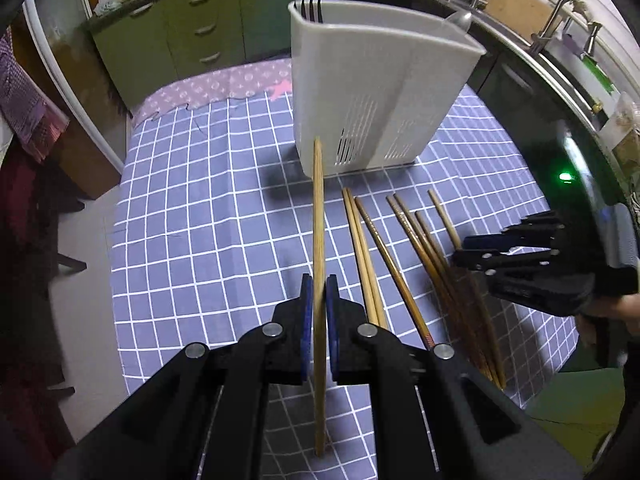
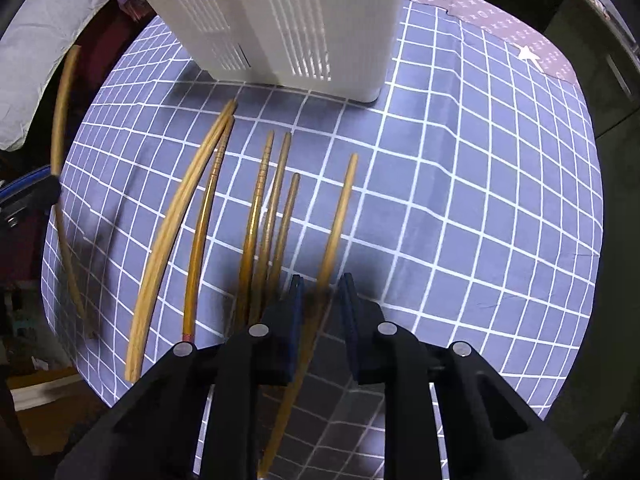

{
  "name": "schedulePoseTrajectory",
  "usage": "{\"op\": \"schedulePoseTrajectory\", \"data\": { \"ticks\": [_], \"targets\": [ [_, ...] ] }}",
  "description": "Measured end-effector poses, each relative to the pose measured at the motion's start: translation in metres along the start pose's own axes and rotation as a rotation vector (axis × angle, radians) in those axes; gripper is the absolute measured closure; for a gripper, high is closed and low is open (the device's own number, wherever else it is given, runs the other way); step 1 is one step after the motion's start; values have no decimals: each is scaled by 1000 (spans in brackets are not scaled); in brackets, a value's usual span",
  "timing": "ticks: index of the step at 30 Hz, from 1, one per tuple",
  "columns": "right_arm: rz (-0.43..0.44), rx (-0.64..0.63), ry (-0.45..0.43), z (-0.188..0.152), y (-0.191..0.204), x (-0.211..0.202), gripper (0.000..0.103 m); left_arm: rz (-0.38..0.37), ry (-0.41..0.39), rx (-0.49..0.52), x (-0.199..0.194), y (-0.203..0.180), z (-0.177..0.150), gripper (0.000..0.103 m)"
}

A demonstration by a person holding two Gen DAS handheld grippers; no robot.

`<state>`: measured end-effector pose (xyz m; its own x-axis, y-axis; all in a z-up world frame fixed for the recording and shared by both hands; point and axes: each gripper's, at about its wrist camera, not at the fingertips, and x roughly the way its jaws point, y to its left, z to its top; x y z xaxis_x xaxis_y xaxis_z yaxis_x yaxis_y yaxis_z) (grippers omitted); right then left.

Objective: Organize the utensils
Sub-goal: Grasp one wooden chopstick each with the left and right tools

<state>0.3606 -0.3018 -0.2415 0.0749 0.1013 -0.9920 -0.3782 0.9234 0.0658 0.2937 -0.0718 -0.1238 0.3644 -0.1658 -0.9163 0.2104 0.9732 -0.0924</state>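
My left gripper point(image 1: 319, 284) is shut on a light wooden chopstick point(image 1: 319, 208), lifted above the table and pointing toward the white slotted utensil holder point(image 1: 372, 92). The right wrist view catches that lifted chopstick point(image 2: 60, 120) at its left edge. Several more chopsticks point(image 1: 364, 248) lie side by side on the cloth in front of the holder point(image 2: 288, 20). My right gripper point(image 2: 321, 284) points down over them, its jaws a little apart. The rightmost chopstick point(image 2: 340, 208) runs between the pads, close to the left one. From the left wrist, the right gripper point(image 1: 460, 252) shows at the right, above the darker chopsticks.
A blue checked cloth point(image 1: 200, 220) covers the table, with a pink patterned one point(image 1: 224, 84) at its far end. Dark fork tines point(image 1: 310, 10) and a spoon point(image 1: 460, 20) stand in the holder. Green cabinets point(image 1: 200, 32) and a faucet point(image 1: 556, 16) lie beyond. A hand point(image 1: 624, 312) holds the right gripper.
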Motion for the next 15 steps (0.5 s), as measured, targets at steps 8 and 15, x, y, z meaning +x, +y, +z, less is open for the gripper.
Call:
{"op": "schedulePoseTrajectory", "data": {
  "ticks": [8, 15],
  "targets": [
    [-38, -13, -4, 5, 19, 3, 96, -19, -40, 13, -18, -3, -9, 96],
    [25, 1, -154, -7, 15, -42, 96, -30, -67, 17, -32, -2, -16, 96]
  ]
}}
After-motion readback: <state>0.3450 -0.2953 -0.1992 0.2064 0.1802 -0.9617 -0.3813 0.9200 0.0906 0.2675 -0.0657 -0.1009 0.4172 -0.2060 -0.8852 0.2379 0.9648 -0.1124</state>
